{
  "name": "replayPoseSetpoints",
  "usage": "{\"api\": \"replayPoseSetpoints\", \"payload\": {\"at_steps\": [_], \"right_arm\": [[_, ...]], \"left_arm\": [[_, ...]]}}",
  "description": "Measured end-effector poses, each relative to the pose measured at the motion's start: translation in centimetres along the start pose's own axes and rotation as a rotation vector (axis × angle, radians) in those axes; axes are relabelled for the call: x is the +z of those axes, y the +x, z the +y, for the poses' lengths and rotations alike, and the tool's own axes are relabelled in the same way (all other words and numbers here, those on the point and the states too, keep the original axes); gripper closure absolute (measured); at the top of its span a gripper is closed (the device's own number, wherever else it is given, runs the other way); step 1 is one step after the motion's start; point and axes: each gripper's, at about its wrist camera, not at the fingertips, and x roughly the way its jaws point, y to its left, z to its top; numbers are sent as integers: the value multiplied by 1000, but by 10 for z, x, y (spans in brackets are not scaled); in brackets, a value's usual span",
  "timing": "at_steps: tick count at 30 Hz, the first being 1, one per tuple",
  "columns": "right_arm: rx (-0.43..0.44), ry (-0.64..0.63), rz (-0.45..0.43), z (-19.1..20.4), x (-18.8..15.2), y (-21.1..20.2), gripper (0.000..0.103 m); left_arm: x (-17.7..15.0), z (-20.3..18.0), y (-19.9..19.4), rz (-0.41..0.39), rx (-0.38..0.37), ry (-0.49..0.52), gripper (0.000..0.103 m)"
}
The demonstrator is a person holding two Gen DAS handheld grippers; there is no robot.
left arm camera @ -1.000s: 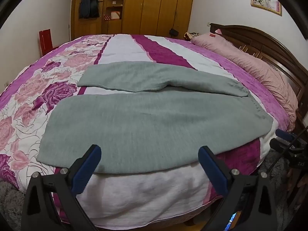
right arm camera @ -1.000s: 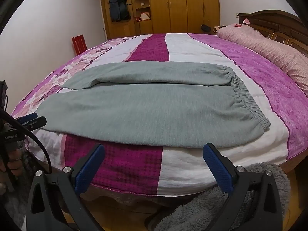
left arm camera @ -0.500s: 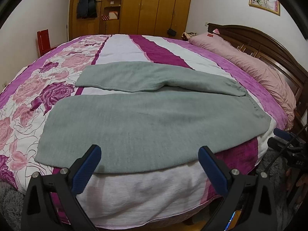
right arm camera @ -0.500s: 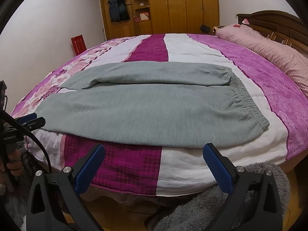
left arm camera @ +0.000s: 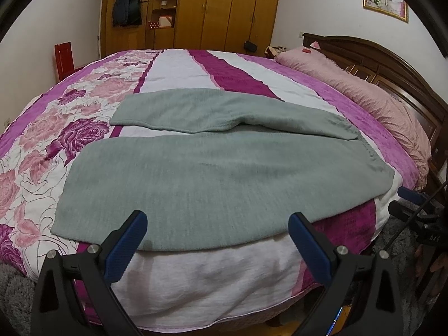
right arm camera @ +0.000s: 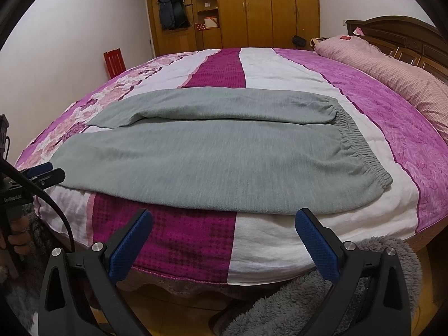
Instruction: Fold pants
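Both claws stand released, holding nothing: my left claw (left arm camera: 214, 233) and right claw (right arm camera: 224, 232) hover at the bed's (right arm camera: 280, 64) near edge. Grey pants (right arm camera: 212, 151) lie flat on the quilt at 12 o'clock, waistband (right arm camera: 355, 145) toward 2 o'clock.

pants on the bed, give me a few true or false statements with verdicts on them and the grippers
1. The grey pants lie spread on the bedspread. True.
2. The left gripper is clamped on a pant leg. False: it is open, holding nothing.
3. The elastic waistband points toward the pink pillow. True.
4. The right gripper is shut. False: its jaws stand wide apart.
5. The pants are already folded in half. False: both legs lie apart.
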Motion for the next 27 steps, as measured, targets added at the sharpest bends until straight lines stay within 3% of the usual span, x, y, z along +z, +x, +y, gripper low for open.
{"api": "replayPoseSetpoints", "payload": {"at_steps": [27], "right_arm": [[-7,-15,12,1,-1,3,2]], "left_arm": [[-1,2,2,13,-4,-2,0]]}}
